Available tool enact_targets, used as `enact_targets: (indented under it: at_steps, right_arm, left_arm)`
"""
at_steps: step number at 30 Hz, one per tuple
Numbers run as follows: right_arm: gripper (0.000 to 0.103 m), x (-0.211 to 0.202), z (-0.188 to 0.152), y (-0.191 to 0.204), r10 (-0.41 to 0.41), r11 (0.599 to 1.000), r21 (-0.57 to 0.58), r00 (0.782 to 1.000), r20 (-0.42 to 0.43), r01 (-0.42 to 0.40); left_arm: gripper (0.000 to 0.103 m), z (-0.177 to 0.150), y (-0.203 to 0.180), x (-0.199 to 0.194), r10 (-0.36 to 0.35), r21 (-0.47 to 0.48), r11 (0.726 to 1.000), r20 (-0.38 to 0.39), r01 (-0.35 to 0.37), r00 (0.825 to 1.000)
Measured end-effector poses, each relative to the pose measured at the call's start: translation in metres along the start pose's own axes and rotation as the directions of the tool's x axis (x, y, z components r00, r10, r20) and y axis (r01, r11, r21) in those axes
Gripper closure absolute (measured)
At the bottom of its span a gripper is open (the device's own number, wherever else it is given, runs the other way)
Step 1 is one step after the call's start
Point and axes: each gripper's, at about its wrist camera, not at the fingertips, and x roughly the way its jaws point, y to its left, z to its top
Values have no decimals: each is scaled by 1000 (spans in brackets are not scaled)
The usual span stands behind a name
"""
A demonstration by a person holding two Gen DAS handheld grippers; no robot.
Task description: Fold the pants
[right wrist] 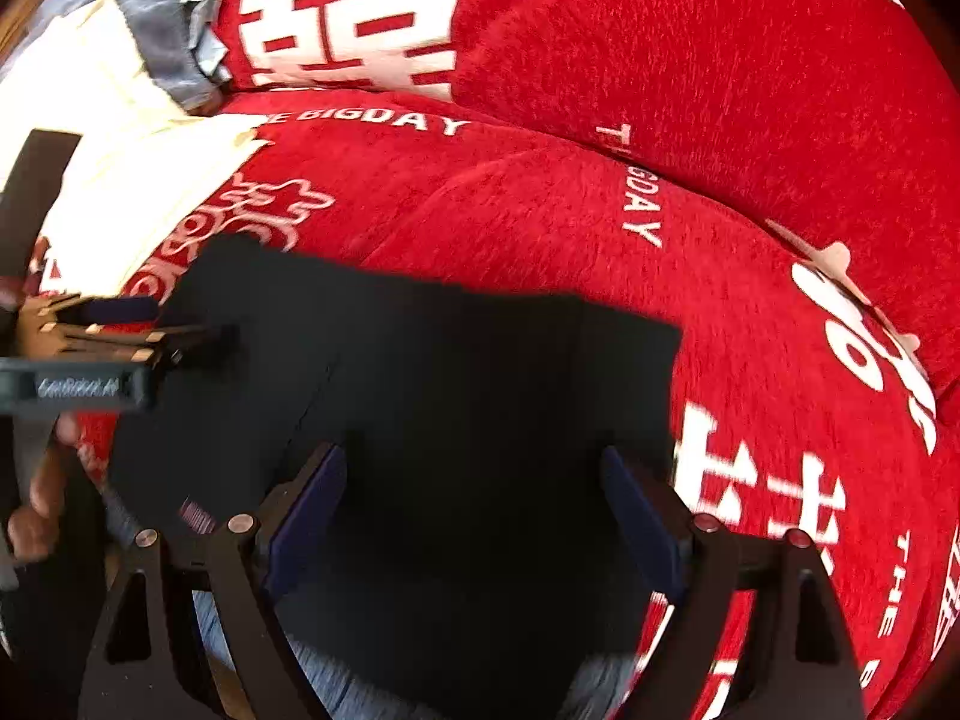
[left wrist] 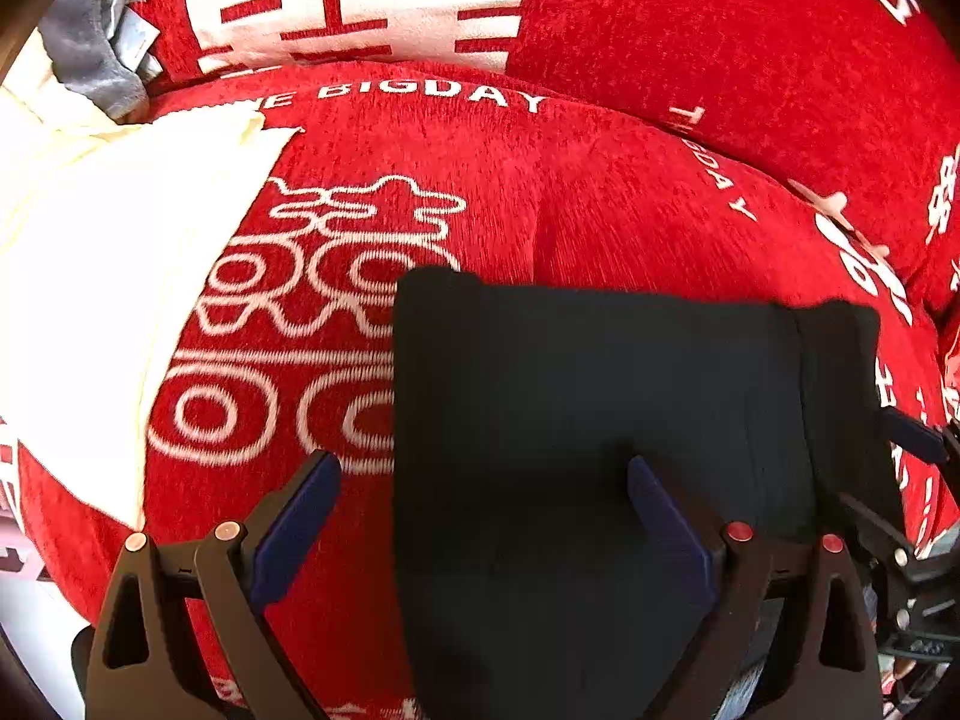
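Observation:
Black pants point(left wrist: 588, 420) lie folded into a flat rectangle on the red sofa seat point(left wrist: 540, 192); they also show in the right wrist view point(right wrist: 456, 396). My left gripper point(left wrist: 483, 480) is open over the pants' left edge, its left finger over the red seat and its right finger over the black cloth. My right gripper point(right wrist: 474, 474) is open above the right part of the pants, holding nothing. The left gripper also shows at the left of the right wrist view point(right wrist: 138, 324).
A cream cloth point(left wrist: 108, 276) lies on the seat to the left, with a grey garment point(left wrist: 96, 42) behind it. Red back cushions point(left wrist: 720, 30) with white print stand behind the seat. The seat's front edge is near me.

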Motion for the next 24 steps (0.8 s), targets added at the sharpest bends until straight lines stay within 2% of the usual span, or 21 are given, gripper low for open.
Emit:
enact_targets:
  at_steps: [9,12,14,19,22,24]
  right_arm:
    - [7,-26,-56,21,-73,997,-1,996,48,73]
    - [6,-27,-66,21,-46,998,52,999,25,45]
    - [5,-27,-74,24,-60,997,45,997,41,59]
    - [3,-20,-78,30,-94,996,3,995,25,94]
    - [3,-36,-71,25,-65,996,58,997,40,63]
    - [3,-46,-67,21,-73,993,99,996,55,68]
  left_arm:
    - [6,-36,1,-17,18,-8,1000,15,-17,1000]
    - [6,-47,-3,-22,31,11,999,27,-31,999]
    - [0,-52,-3,-22,51,20,998,41,-52,998]
    - [0,-52,2,-20,37,-6,999,33,-37,999]
    - [0,-52,-1,-29,53,1,999,41,-53,998]
    - [0,-53,-4,-34,46,14,999,47,-47,998]
